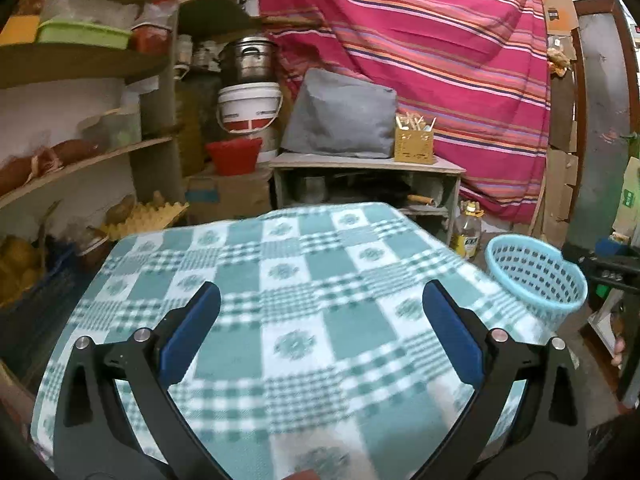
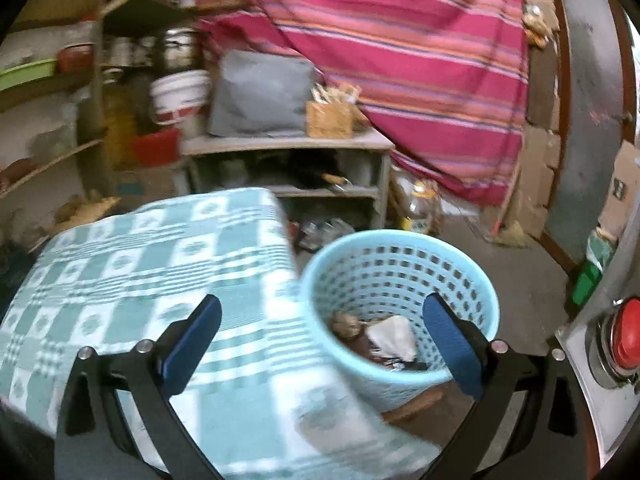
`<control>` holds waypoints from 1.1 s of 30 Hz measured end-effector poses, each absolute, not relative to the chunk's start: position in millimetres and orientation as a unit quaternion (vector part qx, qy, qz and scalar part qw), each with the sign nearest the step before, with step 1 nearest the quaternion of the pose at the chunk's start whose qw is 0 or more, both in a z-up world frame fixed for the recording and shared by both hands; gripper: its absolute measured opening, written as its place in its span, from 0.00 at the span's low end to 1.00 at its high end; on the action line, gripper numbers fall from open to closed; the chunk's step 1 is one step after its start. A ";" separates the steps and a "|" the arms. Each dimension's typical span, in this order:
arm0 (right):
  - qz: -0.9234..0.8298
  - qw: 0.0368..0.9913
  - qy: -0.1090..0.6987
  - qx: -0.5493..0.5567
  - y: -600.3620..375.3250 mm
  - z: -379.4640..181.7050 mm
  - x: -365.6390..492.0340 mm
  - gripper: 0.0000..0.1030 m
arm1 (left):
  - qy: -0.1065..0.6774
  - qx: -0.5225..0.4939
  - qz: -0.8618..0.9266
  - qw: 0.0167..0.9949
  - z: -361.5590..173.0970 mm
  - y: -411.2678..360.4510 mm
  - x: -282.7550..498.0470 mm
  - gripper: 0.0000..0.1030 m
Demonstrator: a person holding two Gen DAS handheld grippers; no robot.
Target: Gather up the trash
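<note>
**Trash sits in the blue basket**

One light blue basket [image 2: 400, 304] stands on the floor, just right of the table with the green checked cloth [image 2: 152, 264]. Inside lie a brown lump [image 2: 347, 325] and a white wad of paper [image 2: 394, 334]. The right gripper [image 2: 322, 340] is wide open and empty. The left gripper [image 1: 320, 330] is wide open too, over the bare cloth. One oil bottle [image 2: 420, 206] stands on the floor beyond the basket.

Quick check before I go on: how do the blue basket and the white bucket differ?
The blue basket has perforated walls; the white bucket is solid, with a red band and a wire handle. The basket stands on the floor beside the checked table; the bucket sits higher, stacked among the clutter by the shelves. The basket is open, with crumpled trash showing inside; the bucket's contents cannot be seen. Both are round plastic containers.
</note>
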State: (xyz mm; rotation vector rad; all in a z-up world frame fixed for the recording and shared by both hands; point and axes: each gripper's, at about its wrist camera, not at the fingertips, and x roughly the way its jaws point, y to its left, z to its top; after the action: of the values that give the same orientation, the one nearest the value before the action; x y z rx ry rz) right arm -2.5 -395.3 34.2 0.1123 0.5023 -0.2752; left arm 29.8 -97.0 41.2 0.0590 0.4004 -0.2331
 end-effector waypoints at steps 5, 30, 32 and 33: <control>-0.089 0.969 0.226 0.031 -336.7 22.6 -20.8 0.96 | 0.189 0.017 -0.077 0.979 20.4 -61.2 10.9 0.95; -0.022 0.978 0.208 0.007 -232.9 -41.2 -6.6 0.96 | 0.206 -0.003 0.017 0.978 -41.9 0.4 5.7 0.95; -0.022 0.977 0.210 0.013 -234.1 -41.7 -5.9 0.96 | 0.206 0.002 0.015 0.978 -42.6 -3.3 6.0 0.95; -0.021 0.977 0.211 0.015 -234.3 -41.8 -5.5 0.96 | 0.205 0.006 0.014 0.979 -43.2 -5.3 5.1 0.95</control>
State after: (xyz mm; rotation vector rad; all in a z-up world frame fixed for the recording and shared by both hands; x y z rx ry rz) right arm -5.5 -234.3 -41.8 0.0304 0.4262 -0.0427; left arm 5.1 -5.3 -43.2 0.0121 0.4135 0.0283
